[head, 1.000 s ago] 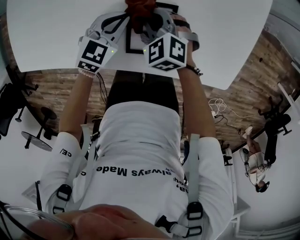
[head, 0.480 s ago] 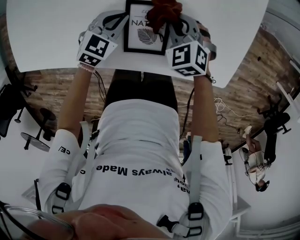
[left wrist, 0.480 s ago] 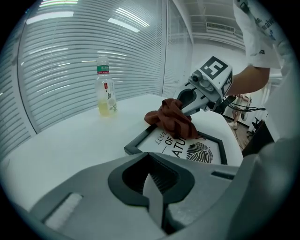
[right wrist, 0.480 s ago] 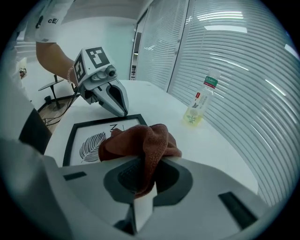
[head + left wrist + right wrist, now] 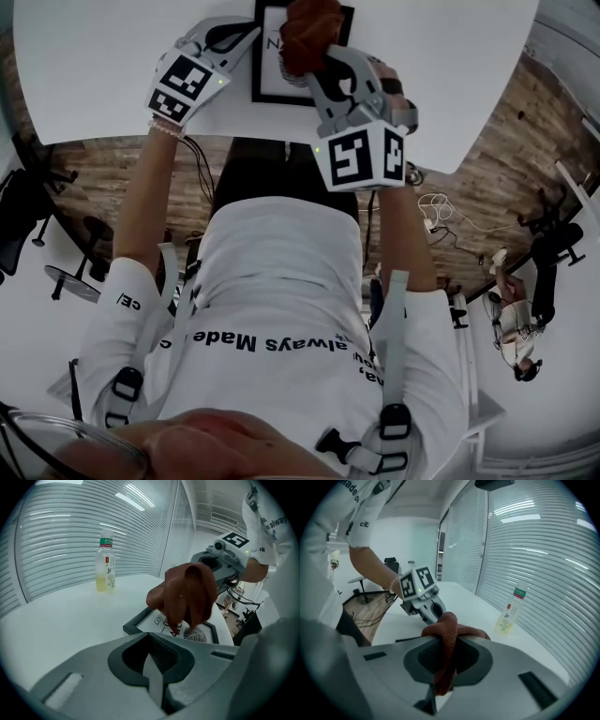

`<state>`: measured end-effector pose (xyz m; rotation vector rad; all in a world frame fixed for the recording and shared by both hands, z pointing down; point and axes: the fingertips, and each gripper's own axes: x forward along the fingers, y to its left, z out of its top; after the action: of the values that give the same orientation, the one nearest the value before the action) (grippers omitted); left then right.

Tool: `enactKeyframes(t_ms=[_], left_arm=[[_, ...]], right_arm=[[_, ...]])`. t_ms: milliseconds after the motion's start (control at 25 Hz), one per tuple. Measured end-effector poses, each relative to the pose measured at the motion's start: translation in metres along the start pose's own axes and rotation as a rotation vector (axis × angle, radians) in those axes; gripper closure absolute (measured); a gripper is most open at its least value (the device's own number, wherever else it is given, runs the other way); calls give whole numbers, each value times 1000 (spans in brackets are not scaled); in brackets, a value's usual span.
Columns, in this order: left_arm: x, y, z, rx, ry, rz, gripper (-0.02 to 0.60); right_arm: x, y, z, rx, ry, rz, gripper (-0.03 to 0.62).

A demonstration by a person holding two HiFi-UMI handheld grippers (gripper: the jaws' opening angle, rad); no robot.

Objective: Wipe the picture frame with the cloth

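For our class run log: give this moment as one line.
right gripper: shut on cloth | cloth: over picture frame | left gripper: shut, empty, beside picture frame

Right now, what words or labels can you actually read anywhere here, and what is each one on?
"always Made": on the person's white shirt, upside down in the head view.
"CE": on the shirt's sleeve.
"N": on the picture frame; the rest of its print is covered by the cloth or too blurred to read.
Label on the bottle: too small to read.
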<state>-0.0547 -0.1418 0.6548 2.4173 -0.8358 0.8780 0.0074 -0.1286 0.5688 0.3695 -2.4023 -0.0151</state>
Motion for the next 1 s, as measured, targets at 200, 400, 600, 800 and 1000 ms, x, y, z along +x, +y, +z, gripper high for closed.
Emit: enactKeyframes(t_ms=[200,400,600,800,1000], left_arm=[[1,-2,-1,-10,-1,-10,578],[0,-4,4,-7,1,-6,578],[0,-5,3,13,8,2,578],[2,-4,3,29,21,1,578],[2,-3,2,19,25,8,578]], right_arm=[[43,62,2,-48,24,137,579],[83,77,-18,-136,105,148,579],[79,76,-20,-145,112,139,579],[76,67,-30,-149,150,122,579],[66,58,-47,-121,179,107,579]])
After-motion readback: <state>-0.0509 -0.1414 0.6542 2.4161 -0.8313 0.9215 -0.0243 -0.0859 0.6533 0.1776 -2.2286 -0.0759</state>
